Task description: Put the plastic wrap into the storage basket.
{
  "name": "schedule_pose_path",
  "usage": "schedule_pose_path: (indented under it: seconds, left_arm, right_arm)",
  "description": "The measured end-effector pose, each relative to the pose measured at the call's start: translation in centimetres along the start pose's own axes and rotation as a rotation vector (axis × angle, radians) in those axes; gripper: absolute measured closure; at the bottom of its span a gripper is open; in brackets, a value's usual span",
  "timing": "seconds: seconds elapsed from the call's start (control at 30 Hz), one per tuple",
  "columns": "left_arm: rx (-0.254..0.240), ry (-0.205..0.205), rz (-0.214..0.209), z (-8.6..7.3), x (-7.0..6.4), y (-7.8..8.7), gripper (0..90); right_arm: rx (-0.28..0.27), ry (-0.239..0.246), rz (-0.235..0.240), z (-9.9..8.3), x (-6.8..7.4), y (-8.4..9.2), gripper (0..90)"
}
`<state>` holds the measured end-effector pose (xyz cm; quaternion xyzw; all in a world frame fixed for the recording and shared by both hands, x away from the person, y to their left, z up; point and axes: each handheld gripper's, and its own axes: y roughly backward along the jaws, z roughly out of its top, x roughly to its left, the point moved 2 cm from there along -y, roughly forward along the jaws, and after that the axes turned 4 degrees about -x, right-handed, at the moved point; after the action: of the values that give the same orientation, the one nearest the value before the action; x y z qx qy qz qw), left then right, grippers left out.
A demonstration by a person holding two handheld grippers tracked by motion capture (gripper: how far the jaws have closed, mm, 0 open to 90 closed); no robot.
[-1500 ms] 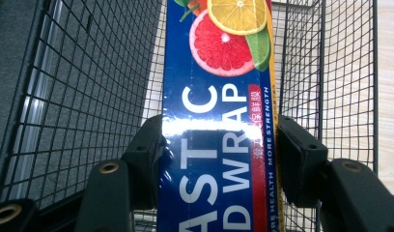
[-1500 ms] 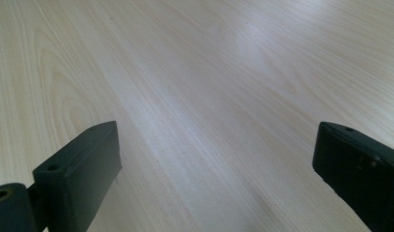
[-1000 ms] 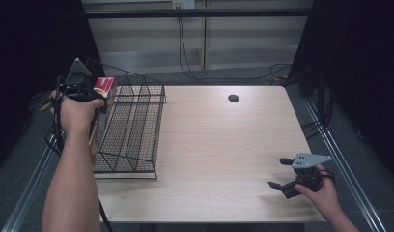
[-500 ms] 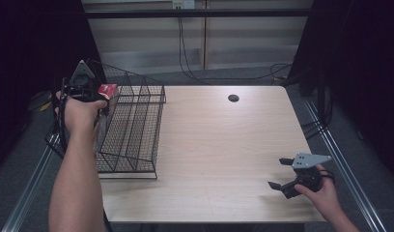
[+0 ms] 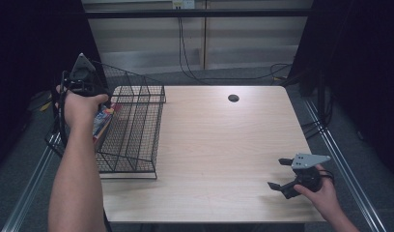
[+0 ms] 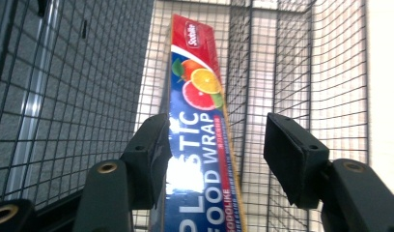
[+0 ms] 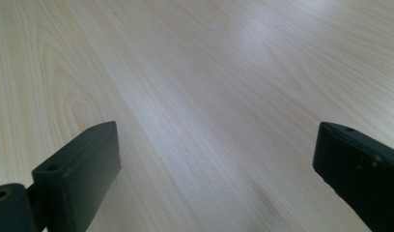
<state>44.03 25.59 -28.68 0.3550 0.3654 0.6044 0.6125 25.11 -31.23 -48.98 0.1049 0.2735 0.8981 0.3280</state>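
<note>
Wrap box (image 6: pixel 200 145) stands in the left compartment of the wire rack (image 5: pixel 137 140), at the table's (image 5: pixel 224 145) left edge. The left gripper (image 6: pixel 214 145) has its jaws apart around it — one pad touches the box's side, the other stands clear, so nothing grips it. Free like this, the box could tip against the mesh or drag up with the touching pad as the hand lifts. The right gripper (image 5: pixel 288 175) rests wide open and empty near the table's front right corner.
</note>
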Motion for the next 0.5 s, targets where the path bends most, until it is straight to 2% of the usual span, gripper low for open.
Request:
schedule_pose_path:
  seconds: [0.23, 0.3, 0.5]
  left_arm:
    - [-0.026, -0.006, -0.03, 0.1, -1.1, 0.5, 36.8]
    - [-0.042, -0.015, -0.064, 0.1, -1.7, 0.8, 34.9]
    - [-0.066, -0.038, -0.11, 0.0, -2.8, 0.8, 28.0]
  right_arm:
    - [0.002, 0.001, -0.011, 0.0, 0.0, 0.1, 2.7]
    - [0.002, 0.001, -0.004, 0.0, 0.0, 0.0, 2.7]
    - [0.002, 0.002, -0.006, 0.0, 0.0, 0.0, 2.7]
